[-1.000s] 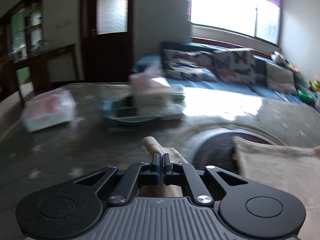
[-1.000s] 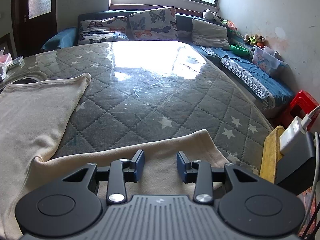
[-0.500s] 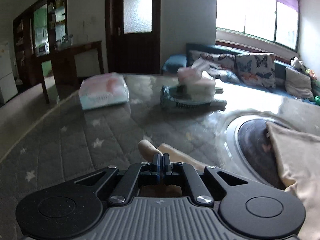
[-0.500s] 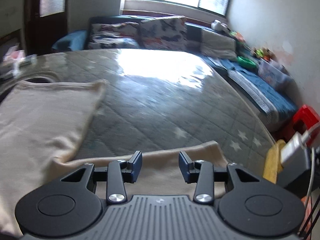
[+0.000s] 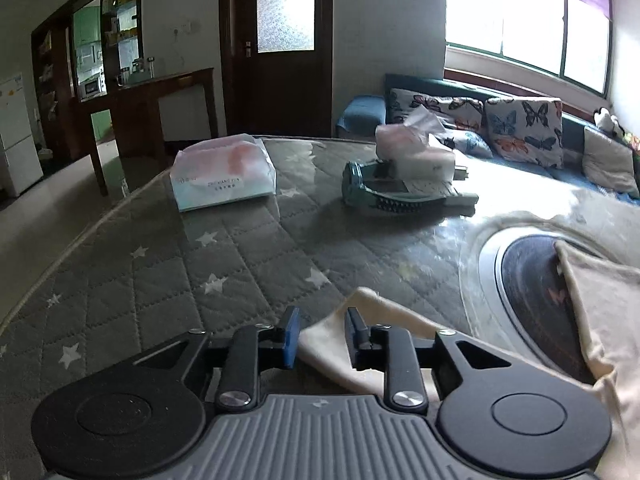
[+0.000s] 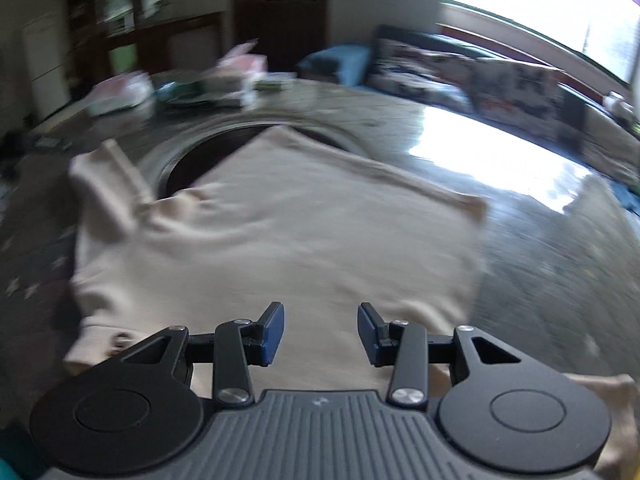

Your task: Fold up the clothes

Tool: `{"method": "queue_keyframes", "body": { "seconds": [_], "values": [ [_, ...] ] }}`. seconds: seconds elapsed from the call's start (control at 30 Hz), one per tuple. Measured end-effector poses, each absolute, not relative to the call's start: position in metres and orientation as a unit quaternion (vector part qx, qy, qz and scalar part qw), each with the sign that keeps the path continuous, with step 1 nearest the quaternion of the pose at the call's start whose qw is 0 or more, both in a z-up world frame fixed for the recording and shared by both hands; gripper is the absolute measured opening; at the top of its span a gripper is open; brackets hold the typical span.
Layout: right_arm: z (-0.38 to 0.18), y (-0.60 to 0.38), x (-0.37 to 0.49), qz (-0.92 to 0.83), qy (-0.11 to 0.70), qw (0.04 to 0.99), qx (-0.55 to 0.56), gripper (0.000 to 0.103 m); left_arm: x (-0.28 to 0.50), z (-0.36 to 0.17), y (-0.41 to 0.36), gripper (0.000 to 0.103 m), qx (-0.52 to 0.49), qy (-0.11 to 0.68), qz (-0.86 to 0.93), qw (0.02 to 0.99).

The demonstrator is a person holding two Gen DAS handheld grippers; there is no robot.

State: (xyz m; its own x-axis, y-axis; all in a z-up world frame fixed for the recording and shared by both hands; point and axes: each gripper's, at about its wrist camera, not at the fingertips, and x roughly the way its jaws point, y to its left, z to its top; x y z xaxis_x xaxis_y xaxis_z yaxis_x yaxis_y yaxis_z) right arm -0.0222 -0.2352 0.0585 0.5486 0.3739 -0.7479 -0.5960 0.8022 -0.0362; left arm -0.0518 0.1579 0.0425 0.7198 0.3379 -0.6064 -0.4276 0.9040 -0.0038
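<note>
A cream garment [image 6: 304,232] lies spread flat on the grey quilted table [image 6: 560,272], with one sleeve [image 6: 108,176] sticking out at the left. My right gripper [image 6: 320,330] hovers open above the garment's near part, nothing between its fingers. In the left wrist view my left gripper [image 5: 320,334] stands open over the table [image 5: 200,272]. The sleeve tip [image 5: 372,312] lies loose on the table between its fingers. The garment's body [image 5: 604,312] shows at the right edge.
At the table's far side are a white plastic-wrapped pack [image 5: 224,176], a green tray [image 5: 392,196] carrying a tissue pack [image 5: 416,152], and a round dark inset [image 5: 532,280] partly under the garment. Behind the table stand a sofa with butterfly cushions [image 5: 520,124] and a dark door [image 5: 280,48].
My left gripper has opened and let go of the sleeve, which now rests on the table. My right gripper swung left, from the table's right side to over the garment's body.
</note>
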Motion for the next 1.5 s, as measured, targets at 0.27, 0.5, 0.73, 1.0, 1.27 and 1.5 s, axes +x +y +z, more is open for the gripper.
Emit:
{"method": "queue_keyframes", "body": {
  "seconds": [0.27,0.5,0.73,1.0,1.27,1.5],
  "values": [
    [0.062,-0.182,-0.047,0.381,0.378,0.825,-0.175,0.041,-0.028,0.034,0.147,0.031,-0.013,0.335,0.161,0.928],
    [0.051,-0.149,-0.059,0.431,0.382,0.792,-0.202,0.04,-0.008,0.014,0.132,0.012,0.069,0.342,0.163,0.923],
    [0.045,-0.148,-0.078,0.463,0.384,0.769,-0.216,0.039,0.009,0.009,0.13,0.012,0.114,0.337,0.19,0.915],
    [0.059,-0.157,-0.077,0.454,0.369,0.787,-0.199,0.04,-0.006,0.04,0.12,0.015,0.034,0.32,0.152,0.934],
    [0.069,-0.184,-0.068,0.407,0.373,0.814,-0.181,0.04,-0.02,0.055,0.046,0.012,-0.061,0.327,-0.066,0.941],
    [0.061,-0.211,-0.062,0.371,0.392,0.824,-0.172,0.04,-0.011,0.028,0.007,0.012,-0.065,0.352,-0.129,0.925]
  ]
}}
